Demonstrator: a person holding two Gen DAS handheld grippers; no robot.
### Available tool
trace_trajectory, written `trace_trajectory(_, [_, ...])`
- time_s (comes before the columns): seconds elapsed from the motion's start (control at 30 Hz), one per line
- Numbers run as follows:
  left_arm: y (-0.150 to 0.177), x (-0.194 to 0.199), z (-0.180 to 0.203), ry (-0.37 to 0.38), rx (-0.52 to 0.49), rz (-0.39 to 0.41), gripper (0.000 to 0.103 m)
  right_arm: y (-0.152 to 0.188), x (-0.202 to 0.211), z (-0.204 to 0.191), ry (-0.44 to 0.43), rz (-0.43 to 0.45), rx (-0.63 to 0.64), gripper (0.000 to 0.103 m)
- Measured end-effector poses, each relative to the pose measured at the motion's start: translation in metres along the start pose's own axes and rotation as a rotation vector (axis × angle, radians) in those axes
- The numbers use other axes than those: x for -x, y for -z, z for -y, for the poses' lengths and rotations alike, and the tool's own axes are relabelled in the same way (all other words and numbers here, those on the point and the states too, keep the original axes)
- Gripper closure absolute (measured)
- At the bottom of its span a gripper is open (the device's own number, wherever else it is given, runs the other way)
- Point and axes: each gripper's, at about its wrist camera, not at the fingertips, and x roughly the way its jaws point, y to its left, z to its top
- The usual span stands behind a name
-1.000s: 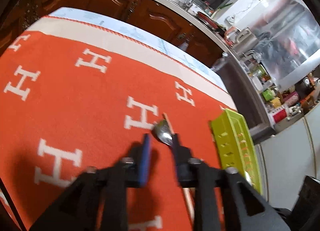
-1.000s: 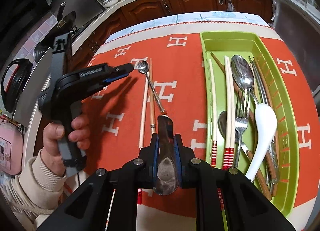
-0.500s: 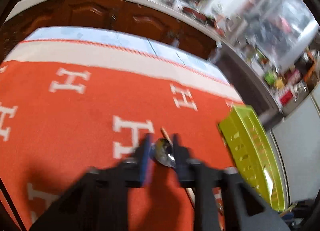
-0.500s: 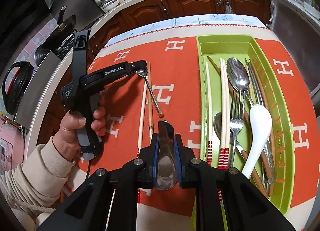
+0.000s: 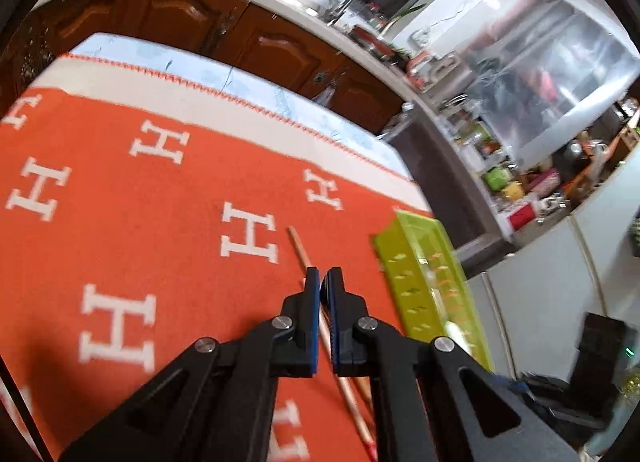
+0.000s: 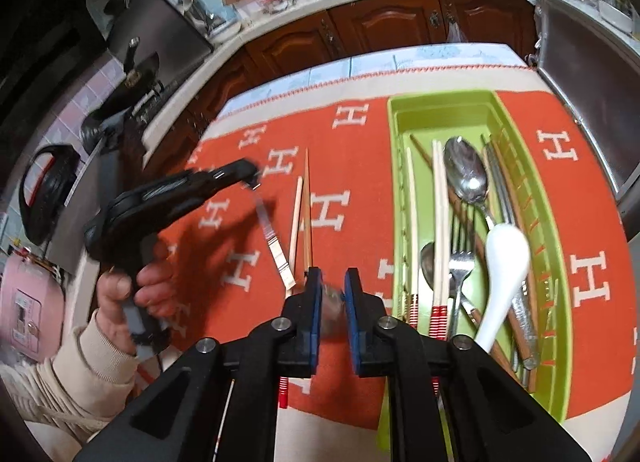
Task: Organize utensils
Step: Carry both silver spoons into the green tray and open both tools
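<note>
Green tray (image 6: 516, 134) on orange cloth (image 6: 360, 166): holds chopsticks (image 6: 440, 222), steel spoon (image 6: 466, 174), fork (image 6: 460, 266), white spoon (image 6: 502, 266). Two chopsticks (image 6: 304, 214) lie on cloth left of tray. Left gripper (image 5: 323, 282) nearly closed, lifting small spoon (image 6: 272, 238), blurred, bowl hidden. Right gripper (image 6: 331, 282) narrow; blurred metal piece between fingers, grip uncertain.
</note>
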Motion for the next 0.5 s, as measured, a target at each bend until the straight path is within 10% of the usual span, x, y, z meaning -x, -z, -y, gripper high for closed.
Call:
trace_trajectory(0.27, [0.011, 0.053, 0.061, 0.064, -0.107, 0.005, 0.102, 0.003, 0.057, 0.018, -0.004, 0.106, -0.036, 0.099])
trace_trajectory(0.5, [0.017, 0.033, 0.142, 0.063, -0.237, -0.042, 0.102, 0.011, 0.123, 0.038, 0.173, 0.206, -0.062, 0.099])
